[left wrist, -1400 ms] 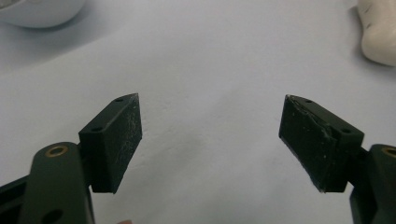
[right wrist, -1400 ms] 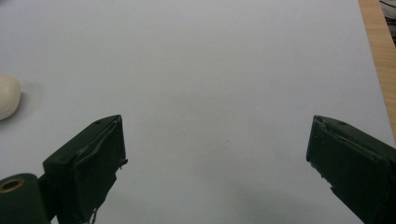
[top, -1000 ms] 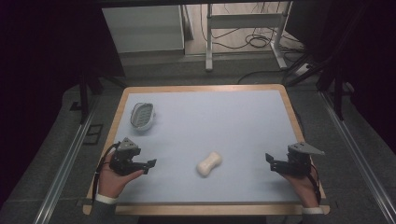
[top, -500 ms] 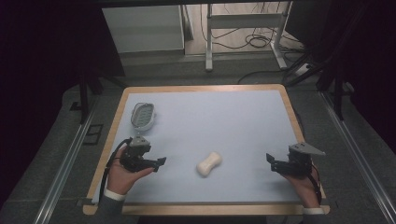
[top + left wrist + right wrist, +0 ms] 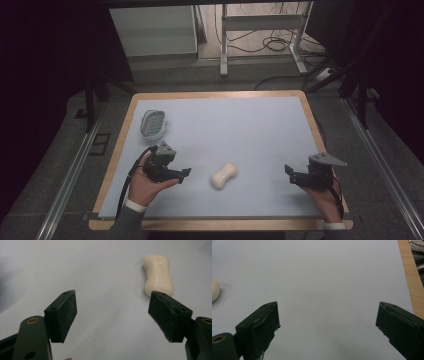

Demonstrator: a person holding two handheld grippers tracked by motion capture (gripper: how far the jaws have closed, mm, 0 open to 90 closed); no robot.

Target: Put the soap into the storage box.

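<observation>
Looking down from the high view: a pale blue table point(image 5: 250, 130) with a wooden rim, a white bar of soap point(image 5: 223, 175) lying near the front middle, and a grey soap dish point(image 5: 152, 123) far off at the back left corner, well apart from the soap. Left gripper point(image 5: 181, 173) held just beside the soap, on its left, pointing at it. Right gripper point(image 5: 291, 175) held low near the front right, well apart from the soap. Looking along the left gripper point(image 5: 112, 308) in its own view: jaws spread wide, nothing between them, soap point(image 5: 158, 275) lying just past the right jaw, not yet lined up in the gap. Looking along the right gripper point(image 5: 327, 322) in its own view: jaws spread wide too, nothing held, bare blue table point(image 5: 332, 272) ahead, a bit of soap point(image 5: 215, 289) at the left edge. Probably a reach for the soap, maybe to go in the dish. Next: swing the left gripper over so the soap sits between the jaws, then squeeze gently, since soap may slip.
</observation>
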